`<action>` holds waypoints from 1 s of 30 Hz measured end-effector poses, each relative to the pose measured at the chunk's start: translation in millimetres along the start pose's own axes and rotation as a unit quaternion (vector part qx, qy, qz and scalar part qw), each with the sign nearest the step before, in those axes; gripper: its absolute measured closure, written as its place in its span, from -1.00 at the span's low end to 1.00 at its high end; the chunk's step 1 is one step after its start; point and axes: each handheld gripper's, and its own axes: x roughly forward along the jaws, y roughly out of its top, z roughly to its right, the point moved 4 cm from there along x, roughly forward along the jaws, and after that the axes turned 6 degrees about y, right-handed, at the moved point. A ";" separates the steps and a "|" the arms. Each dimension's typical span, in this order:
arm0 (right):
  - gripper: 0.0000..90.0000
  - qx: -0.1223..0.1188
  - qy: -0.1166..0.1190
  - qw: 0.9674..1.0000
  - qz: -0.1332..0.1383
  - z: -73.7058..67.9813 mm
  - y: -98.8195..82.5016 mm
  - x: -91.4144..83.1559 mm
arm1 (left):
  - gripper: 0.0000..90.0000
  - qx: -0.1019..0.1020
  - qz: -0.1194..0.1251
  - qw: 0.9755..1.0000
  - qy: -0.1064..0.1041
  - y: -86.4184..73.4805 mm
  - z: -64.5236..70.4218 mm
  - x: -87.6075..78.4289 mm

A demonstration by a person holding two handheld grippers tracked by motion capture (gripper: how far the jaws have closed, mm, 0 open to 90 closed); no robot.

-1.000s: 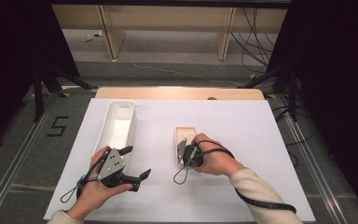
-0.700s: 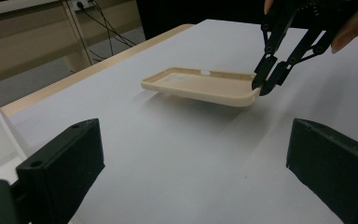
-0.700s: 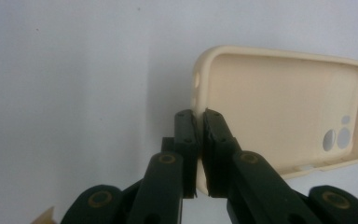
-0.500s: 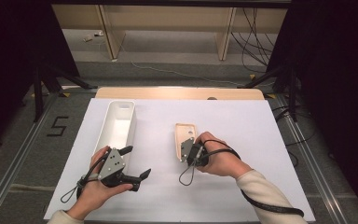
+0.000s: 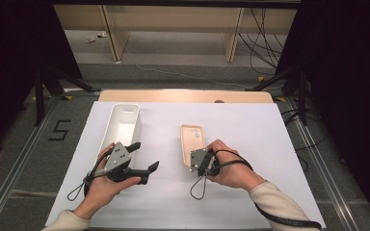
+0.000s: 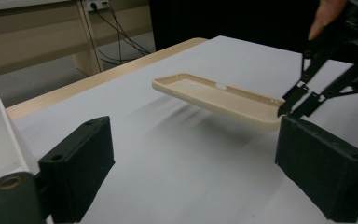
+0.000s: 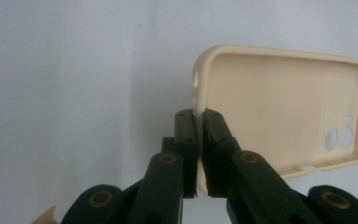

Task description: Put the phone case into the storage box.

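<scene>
I had the cream-coloured, soft plastic phone case (image 5: 192, 144) pinched by the rim of one short end in my right gripper (image 5: 196, 159), its two black jaws clamped tight on the thin wall, as the right gripper view showed with the case (image 7: 279, 116) turned open side toward the camera and its camera cut-outs at the far end. In the left gripper view the case (image 6: 219, 95) hung clear of the white sheet covering the table (image 5: 270, 139), roughly level, casting a soft shadow beneath it, with the right gripper (image 6: 298, 100) gripping its near end. It sat near the middle of the sheet, a little to my right. My left gripper (image 5: 142, 156) was held just above the sheet near the front end of the long white rectangular plastic bin (image 5: 123, 122), pointing across toward the case. Its jaws had just been closing a little, yet they stood wide apart with nothing between them, and the case was well apart from them.
</scene>
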 end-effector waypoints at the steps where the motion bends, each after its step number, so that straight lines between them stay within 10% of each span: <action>1: 0.92 -0.002 -0.007 1.000 0.008 -2.9 -0.4 0.5 | -0.66 -0.009 -0.015 1.000 0.004 5.6 0.3 7.0; 14: 0.97 -0.025 -0.032 0.998 0.041 -14.8 6.0 -3.3 | -0.60 -0.049 -0.051 0.998 0.001 48.7 -4.0 65.5; 30: 0.97 -0.036 -0.038 0.998 0.040 -18.6 9.3 -3.8 | -0.50 -0.073 -0.041 0.996 -0.015 63.3 6.6 80.8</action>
